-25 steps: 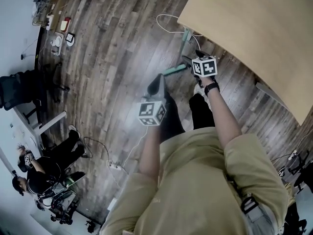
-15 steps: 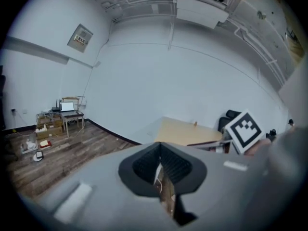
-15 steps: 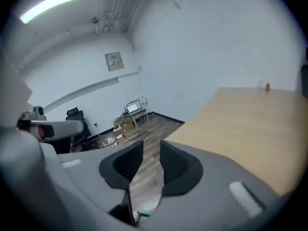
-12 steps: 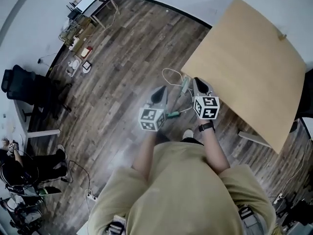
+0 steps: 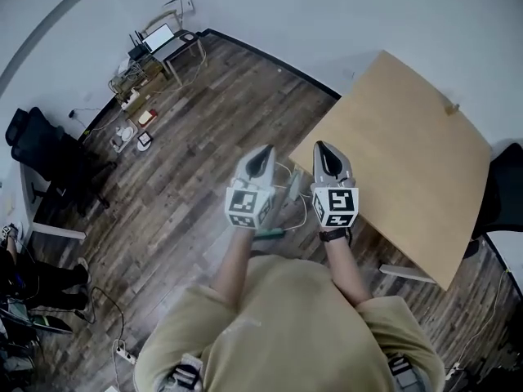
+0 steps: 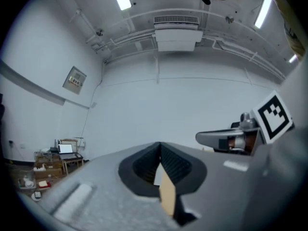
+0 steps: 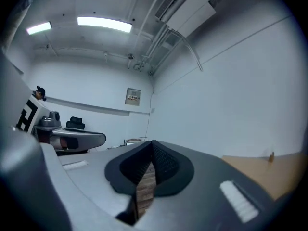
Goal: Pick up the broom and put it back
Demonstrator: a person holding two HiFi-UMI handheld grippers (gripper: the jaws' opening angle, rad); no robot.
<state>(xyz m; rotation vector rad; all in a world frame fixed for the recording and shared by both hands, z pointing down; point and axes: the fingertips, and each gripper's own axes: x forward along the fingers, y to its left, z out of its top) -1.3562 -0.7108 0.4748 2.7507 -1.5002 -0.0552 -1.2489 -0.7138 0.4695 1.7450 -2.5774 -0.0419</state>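
In the head view the broom lies on the wood floor by the table's corner. Its pale pole (image 5: pixel 292 189) shows between my two hands and its dark green end (image 5: pixel 269 234) just below them. Both grippers are raised high above it, side by side, pointing level toward the wall. My left gripper (image 5: pixel 261 149) (image 6: pixel 160 144) is shut with nothing in it. My right gripper (image 5: pixel 320 145) (image 7: pixel 153 142) is shut and empty too. Each gripper view shows the other gripper alongside it.
A large tan table (image 5: pixel 409 137) stands to the right, its corner near my hands. A white cable (image 5: pixel 282 170) loops on the floor by the broom. A black office chair (image 5: pixel 41 149), a small desk with a laptop (image 5: pixel 159 39) and floor clutter (image 5: pixel 135 121) lie far left.
Both grippers have risen from near the floor to well above it, and the head view has lifted with them. The broom stays on the floor below.
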